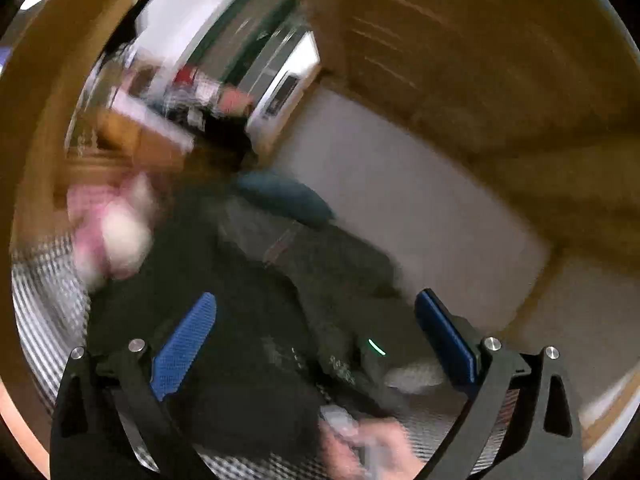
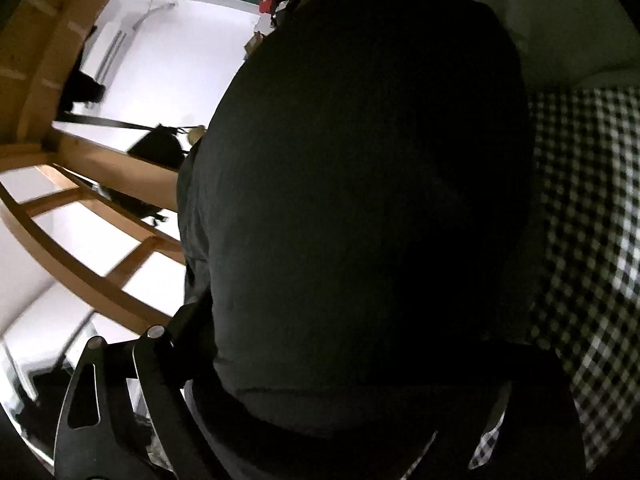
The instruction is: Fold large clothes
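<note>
Left gripper (image 1: 316, 344) spread wide, blue pads holding nothing, hovering above dark garment (image 1: 248, 320) spread on checked bedcover (image 1: 44, 304); view blurred. Right gripper's fingertips hidden under the same dark garment (image 2: 360, 200), draped over and filling the view; grip impossible to tell. Checked bedcover (image 2: 592, 240) alongside, wooden frame (image 2: 100, 264) opposite.

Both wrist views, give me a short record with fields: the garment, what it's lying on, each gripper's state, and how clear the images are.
garment: dark garment, large, fills most of the right wrist view
surface: black-and-white checked cover
left gripper: open, blue pads spread wide, nothing between them, above the garment
right gripper: fingertips hidden under the dark cloth; grip cannot be told
background: wooden frame, white wall
image quality: left view heavily motion-blurred; right view dark
</note>
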The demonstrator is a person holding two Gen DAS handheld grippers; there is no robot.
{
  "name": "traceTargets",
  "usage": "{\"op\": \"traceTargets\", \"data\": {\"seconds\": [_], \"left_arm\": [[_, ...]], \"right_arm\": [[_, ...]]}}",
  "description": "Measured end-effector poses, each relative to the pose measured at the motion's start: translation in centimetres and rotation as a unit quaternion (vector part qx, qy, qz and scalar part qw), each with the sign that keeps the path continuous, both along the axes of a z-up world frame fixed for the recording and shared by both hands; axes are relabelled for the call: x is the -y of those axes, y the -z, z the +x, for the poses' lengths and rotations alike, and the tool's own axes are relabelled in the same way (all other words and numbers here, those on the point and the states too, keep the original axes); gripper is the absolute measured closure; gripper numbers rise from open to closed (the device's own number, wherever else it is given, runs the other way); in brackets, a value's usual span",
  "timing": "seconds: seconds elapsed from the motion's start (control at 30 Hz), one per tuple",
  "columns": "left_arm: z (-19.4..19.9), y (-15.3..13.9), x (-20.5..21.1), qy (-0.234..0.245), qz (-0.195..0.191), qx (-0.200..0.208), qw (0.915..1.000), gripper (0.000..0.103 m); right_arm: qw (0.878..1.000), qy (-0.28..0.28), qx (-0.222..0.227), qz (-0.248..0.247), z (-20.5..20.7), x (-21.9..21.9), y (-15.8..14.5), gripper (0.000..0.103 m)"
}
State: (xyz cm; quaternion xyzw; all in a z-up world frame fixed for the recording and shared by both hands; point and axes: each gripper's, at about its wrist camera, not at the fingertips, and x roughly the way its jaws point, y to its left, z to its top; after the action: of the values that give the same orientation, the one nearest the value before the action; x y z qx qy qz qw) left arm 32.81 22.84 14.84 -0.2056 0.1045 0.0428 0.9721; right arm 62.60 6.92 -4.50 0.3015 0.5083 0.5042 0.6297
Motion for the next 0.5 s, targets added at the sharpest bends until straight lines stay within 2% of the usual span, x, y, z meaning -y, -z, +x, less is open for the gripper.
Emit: {"op": "traceTargets", "data": {"seconds": [0.03,0.07,0.1,0.13,0.17,0.2,0.23,0.27,0.3,0.33,0.37,0.4,0.43,0.47,0.5], "left_arm": [[3.9,-0.9,-0.8,-0.034,0.059,-0.043,0.9967,0.006],[8.7,-0.4,-0.8,-0.054,0.102,-0.117,0.9864,0.006],[12.3,1.1,-2.7,-0.062,0.122,-0.187,0.9729,0.006],[16.2,3.4,-4.0,-0.067,0.134,-0.268,0.9519,0.006],[18.5,5.8,-4.7,-0.070,0.140,-0.316,0.9357,0.005],[19.3,7.3,-5.6,-0.062,0.146,-0.334,0.9291,0.005],[19.4,8.5,-6.6,-0.052,0.142,-0.336,0.9295,0.005],[18.9,9.5,-7.2,-0.061,0.127,-0.318,0.9375,0.005],[18.6,8.9,-7.2,-0.071,0.123,-0.306,0.9413,0.005],[18.2,9.1,-7.9,-0.082,0.123,-0.297,0.9435,0.005],[17.8,8.6,-8.7,-0.084,0.124,-0.294,0.9440,0.004],[17.7,9.2,-9.1,-0.082,0.122,-0.291,0.9453,0.004],[18.0,10.8,-9.7,-0.077,0.109,-0.291,0.9475,0.004],[17.9,11.4,-10.6,-0.066,0.086,-0.291,0.9506,0.004],[18.5,12.4,-11.1,-0.055,0.066,-0.292,0.9524,0.004]], "right_arm": [[1.000,0.003,0.002,-0.005,-0.2,0.0,-0.2,0.011],[1.000,0.007,0.007,-0.014,-0.4,0.2,-0.4,0.010],[1.000,0.008,0.012,-0.025,-0.8,0.8,-0.5,0.009],[0.999,0.010,0.021,-0.047,-1.0,1.2,-1.1,0.009],[0.998,0.007,0.024,-0.061,-1.0,1.7,-1.5,0.009],[0.997,0.002,0.030,-0.070,-1.0,2.5,-2.1,0.009],[0.996,-0.002,0.046,-0.080,-1.1,3.2,-2.9,0.009],[0.991,-0.004,0.086,-0.107,-1.6,3.7,-4.4,0.009],[0.984,-0.005,0.119,-0.130,-2.1,3.8,-5.4,0.009],[0.974,-0.003,0.160,-0.158,-2.7,4.0,-6.5,0.008],[0.955,0.020,0.223,-0.196,-3.6,4.1,-8.3,0.008],[0.937,0.042,0.266,-0.222,-4.1,4.6,-9.6,0.008],[0.921,0.057,0.303,-0.238,-4.7,4.6,-10.9,0.008],[0.911,0.044,0.334,-0.237,-5.2,4.0,-12.3,0.008],[0.908,0.021,0.344,-0.237,-5.5,3.0,-12.5,0.008]]}}
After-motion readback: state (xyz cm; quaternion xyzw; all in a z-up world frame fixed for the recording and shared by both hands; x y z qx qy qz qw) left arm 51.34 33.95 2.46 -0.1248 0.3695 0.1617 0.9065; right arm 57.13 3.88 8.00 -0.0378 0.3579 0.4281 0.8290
